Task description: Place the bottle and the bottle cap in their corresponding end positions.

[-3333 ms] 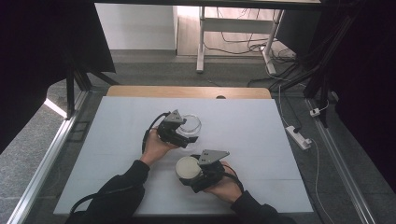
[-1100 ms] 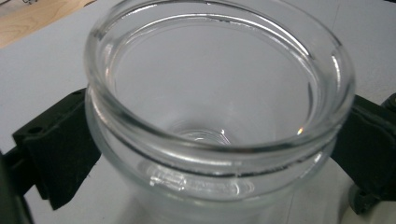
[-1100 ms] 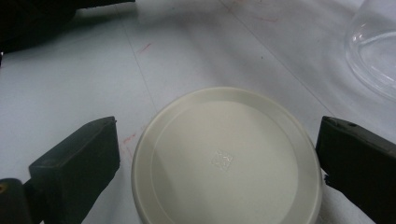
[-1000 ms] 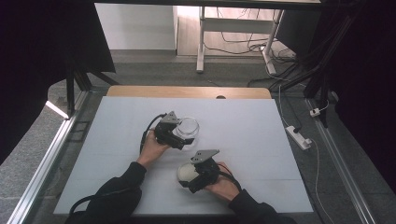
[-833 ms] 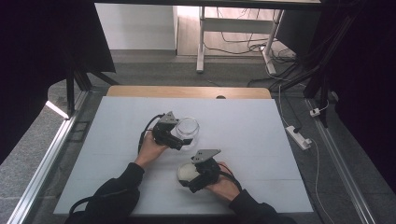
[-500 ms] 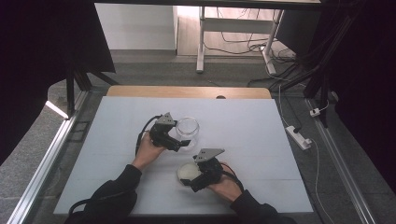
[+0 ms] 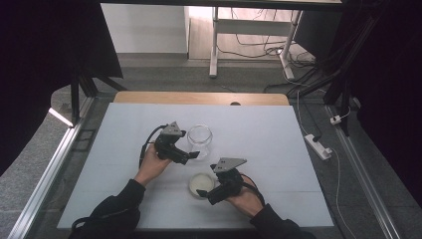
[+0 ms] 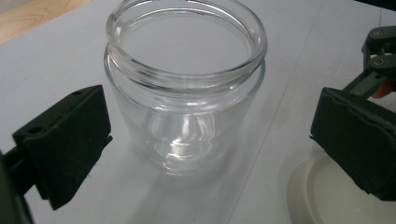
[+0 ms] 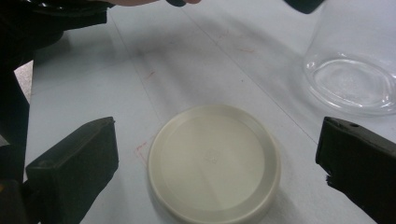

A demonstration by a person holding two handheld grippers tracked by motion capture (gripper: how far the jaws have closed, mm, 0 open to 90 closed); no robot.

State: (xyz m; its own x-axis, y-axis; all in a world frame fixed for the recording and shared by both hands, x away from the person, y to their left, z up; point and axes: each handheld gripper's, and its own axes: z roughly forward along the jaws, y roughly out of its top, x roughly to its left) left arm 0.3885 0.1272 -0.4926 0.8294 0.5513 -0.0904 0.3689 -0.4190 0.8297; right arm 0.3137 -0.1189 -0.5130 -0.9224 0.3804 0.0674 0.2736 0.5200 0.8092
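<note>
On the white table [image 7: 278,129], two grippers face a jar and its lid.
Left gripper [image 7: 191,158] stands spread wide around the upright clear glass jar [image 7: 200,141], pads apart from it; near it to the right, the right gripper [image 7: 204,194] gapes wide beside the cream lid [image 7: 200,183] lying flat.

The right gripper [image 7: 205,195] now has its jaws apart around the lid [image 7: 201,183], which lies released on the table.
</note>
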